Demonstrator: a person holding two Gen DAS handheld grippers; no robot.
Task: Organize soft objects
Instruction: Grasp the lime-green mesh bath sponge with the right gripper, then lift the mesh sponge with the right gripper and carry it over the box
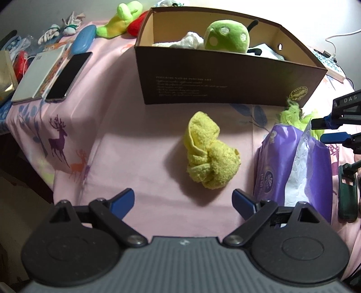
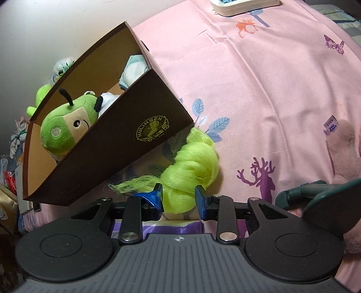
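Ahead of left gripper [image 1: 183, 201]: yellow towel [image 1: 211, 155], looped terry, matt, rough. Beyond it, box [image 1: 225, 83], cardboard, dark matt outside w/ gold print, plain tan inside; holds green plush toy [image 1: 226, 37], short fuzzy pile. Right of gripper: tissue pack [image 1: 291, 157], glossy purple plastic film, crinkled. Between right gripper [image 2: 178, 199] fingers: neon-green yarn braid [image 2: 194, 166], silky sheen, frayed end. Underneath all: pink cloth [image 2: 259, 90], smooth, matt, printed.

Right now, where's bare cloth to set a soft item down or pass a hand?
Free: pink printed cloth between the black phone and the knotted yellow towel, in front of the brown cardboard box. Also right of the box, up to the white device. Crowded: box's right corner, with the purple tissue pack and neon-green fibre bundle.
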